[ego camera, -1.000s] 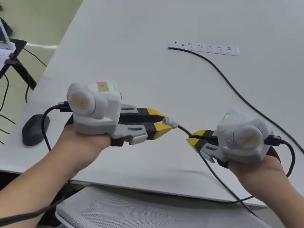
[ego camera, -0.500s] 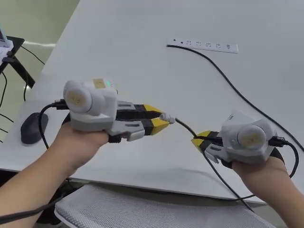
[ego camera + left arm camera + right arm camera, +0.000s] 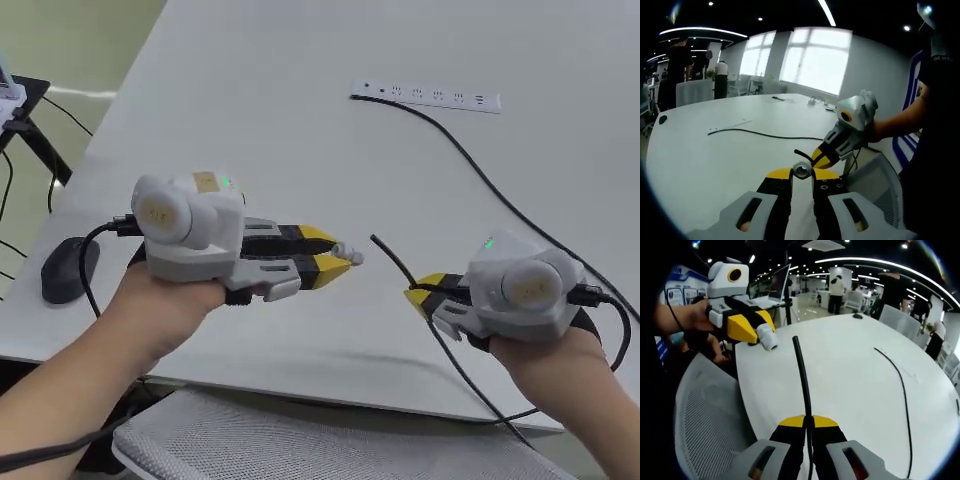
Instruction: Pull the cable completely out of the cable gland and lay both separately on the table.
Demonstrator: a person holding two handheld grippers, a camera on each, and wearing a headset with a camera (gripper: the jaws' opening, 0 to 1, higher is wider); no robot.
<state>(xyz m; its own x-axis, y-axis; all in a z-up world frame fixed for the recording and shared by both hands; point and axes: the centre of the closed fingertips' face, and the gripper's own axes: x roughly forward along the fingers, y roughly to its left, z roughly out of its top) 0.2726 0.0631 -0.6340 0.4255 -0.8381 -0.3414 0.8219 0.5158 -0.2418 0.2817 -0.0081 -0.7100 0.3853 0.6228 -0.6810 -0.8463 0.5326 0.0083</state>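
My left gripper (image 3: 345, 262) has its jaws pinched almost together on the small pale cable gland (image 3: 802, 170), which sticks out just past the yellow tips. My right gripper (image 3: 808, 421) has its jaws closed tight on the black cable (image 3: 802, 375). The cable runs forward from between them, and its free end points toward the gland but stays apart from it. I hold both above the white table (image 3: 300, 120), neither lying on it. Behind my right gripper the cable trails down past the table's near edge.
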